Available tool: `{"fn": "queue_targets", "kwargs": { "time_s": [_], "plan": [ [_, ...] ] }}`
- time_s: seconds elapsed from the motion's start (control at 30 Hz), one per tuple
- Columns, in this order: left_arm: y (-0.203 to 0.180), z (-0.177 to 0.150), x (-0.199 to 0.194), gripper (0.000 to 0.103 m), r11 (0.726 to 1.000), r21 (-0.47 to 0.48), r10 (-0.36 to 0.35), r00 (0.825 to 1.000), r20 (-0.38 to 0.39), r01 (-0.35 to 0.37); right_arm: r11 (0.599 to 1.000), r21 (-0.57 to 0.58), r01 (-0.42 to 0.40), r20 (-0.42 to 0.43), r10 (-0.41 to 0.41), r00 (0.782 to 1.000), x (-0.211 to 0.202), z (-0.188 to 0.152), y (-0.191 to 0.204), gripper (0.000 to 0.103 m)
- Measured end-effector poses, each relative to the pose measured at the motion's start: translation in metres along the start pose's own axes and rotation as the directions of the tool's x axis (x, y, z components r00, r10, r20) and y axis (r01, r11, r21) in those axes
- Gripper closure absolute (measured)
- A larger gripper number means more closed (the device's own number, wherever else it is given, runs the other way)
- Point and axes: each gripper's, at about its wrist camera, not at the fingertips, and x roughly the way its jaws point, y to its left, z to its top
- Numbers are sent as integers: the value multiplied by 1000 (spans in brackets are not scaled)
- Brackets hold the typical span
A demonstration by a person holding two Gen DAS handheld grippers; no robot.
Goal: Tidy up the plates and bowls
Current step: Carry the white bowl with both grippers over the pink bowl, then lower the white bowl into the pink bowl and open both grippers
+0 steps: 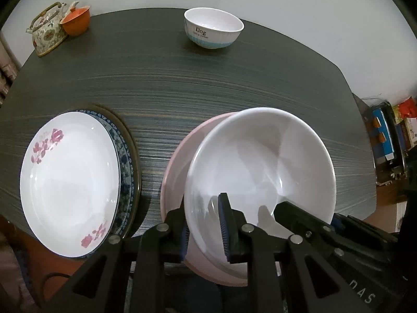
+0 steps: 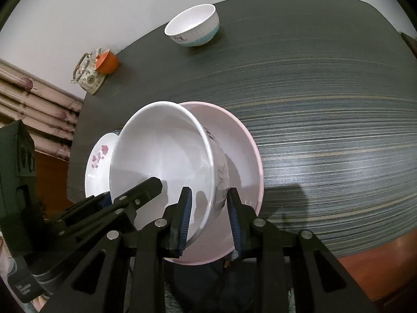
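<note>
Both claws, left claw (image 1: 206, 224) and right claw (image 2: 211, 216), clamped the white ceramic bowl's (image 1: 260, 161) rim; bowl sat inside pink shallow bowl (image 2: 242, 140) on table (image 1: 208, 83).

Probably home: teapot (image 1: 48, 30), curtains (image 2: 36, 104).

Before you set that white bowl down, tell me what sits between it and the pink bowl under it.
Nothing visible. The white bowl, clamped at its rim by the left gripper and right gripper, hangs directly over the empty pink bowl.
</note>
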Motion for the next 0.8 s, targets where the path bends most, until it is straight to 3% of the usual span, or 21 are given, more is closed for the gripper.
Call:
{"fn": "queue_targets", "kwargs": {
  "time_s": [0.8],
  "plan": [
    [7,6,5,82,999,-31,-18,999,-49,16,998,54,38,-68,-34,997,8,13,4,75]
  ]
}}
